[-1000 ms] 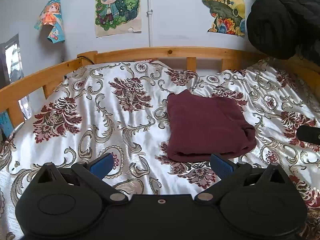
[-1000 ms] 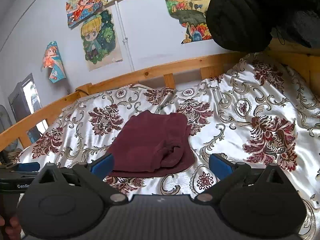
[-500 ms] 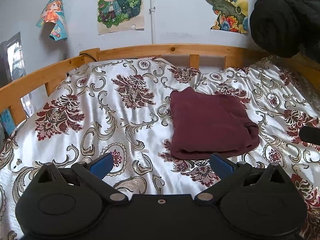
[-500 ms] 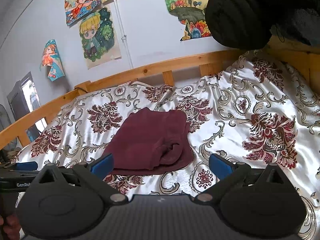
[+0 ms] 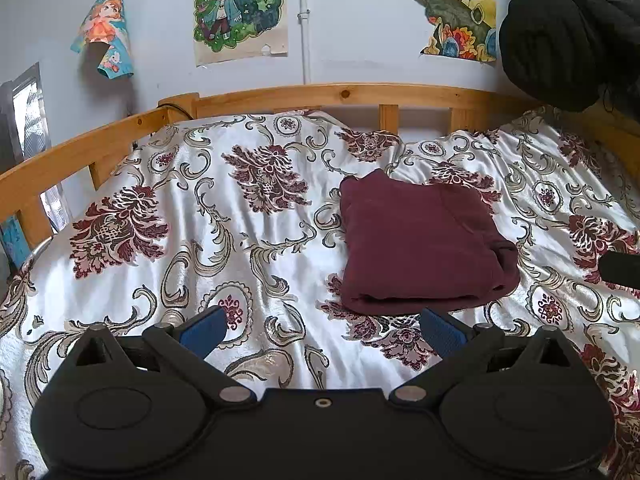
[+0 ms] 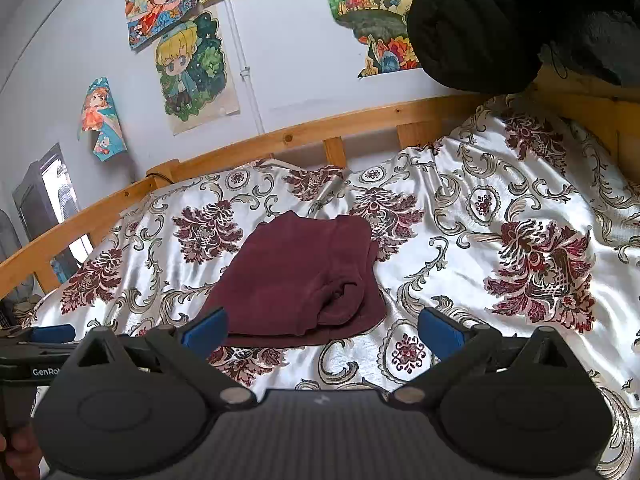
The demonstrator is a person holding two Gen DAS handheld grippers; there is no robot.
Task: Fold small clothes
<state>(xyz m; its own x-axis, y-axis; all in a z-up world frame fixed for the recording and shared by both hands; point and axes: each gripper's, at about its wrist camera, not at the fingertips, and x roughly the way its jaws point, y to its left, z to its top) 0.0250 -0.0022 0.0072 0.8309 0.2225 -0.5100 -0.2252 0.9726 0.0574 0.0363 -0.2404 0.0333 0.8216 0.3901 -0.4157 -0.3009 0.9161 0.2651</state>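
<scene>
Both grippers have pulled back a little, so the dark red cloth (image 5: 420,244) looks farther away than before. It lies folded in a neat stack on the flowery bed cover (image 5: 200,220). The left gripper (image 5: 322,330) and the right gripper (image 6: 322,330) are both wide open and hold nothing. The folding looks done. One corner is a bit lumpy.

- Folded maroon garment (image 5: 420,248): one.
- Patterned bedspread (image 5: 224,232): one.
- Wooden bed rail (image 5: 344,92): one, along the back and left side.
- Wall posters (image 6: 196,72): five in the right wrist view.
- Black quilted item (image 5: 568,28): one.
</scene>
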